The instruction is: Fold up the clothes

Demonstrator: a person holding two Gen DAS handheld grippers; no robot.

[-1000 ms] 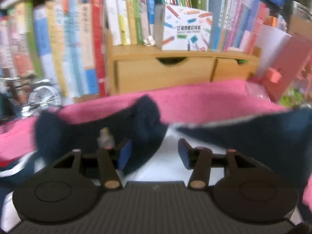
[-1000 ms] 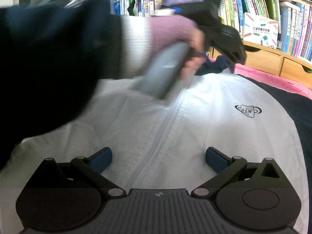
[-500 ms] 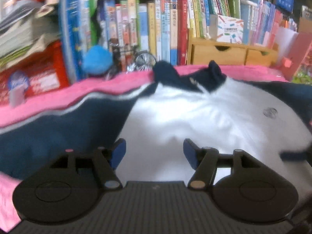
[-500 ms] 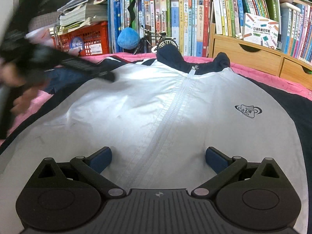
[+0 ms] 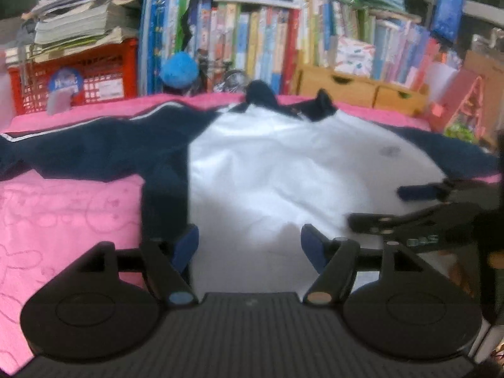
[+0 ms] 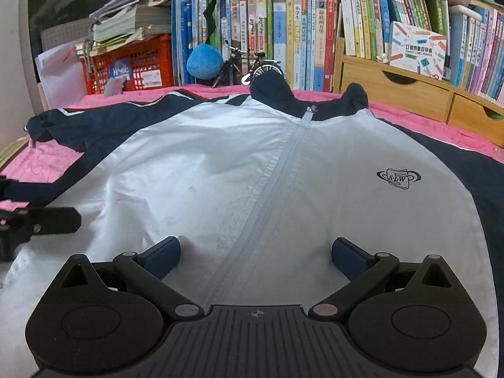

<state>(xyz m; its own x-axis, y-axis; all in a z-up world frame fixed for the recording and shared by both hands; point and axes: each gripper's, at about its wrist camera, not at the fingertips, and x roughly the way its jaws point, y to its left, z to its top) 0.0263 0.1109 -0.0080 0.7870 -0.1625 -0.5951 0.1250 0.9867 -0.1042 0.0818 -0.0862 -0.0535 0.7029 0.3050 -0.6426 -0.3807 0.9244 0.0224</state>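
The jacket (image 6: 252, 170) is lying spread front-up on the pink blanket (image 5: 69, 214), zipped, its collar pointing to twelve o'clock and its dark sleeves reaching out to nine and three; a second ago you were working at the collar, and now your left gripper (image 5: 249, 245) is sitting back near the hem at six o'clock, its jaws having just been opening, released, with nothing between them; your right gripper (image 6: 255, 252) is hovering released over the zip; the spreading looks done, so folding can start, probably with a sleeve. At eleven o'clock the red crate (image 6: 132, 60) is holding papers, more stacked on top; at two o'clock the wooden drawers (image 6: 406, 94) are sitting closed, contents hidden.
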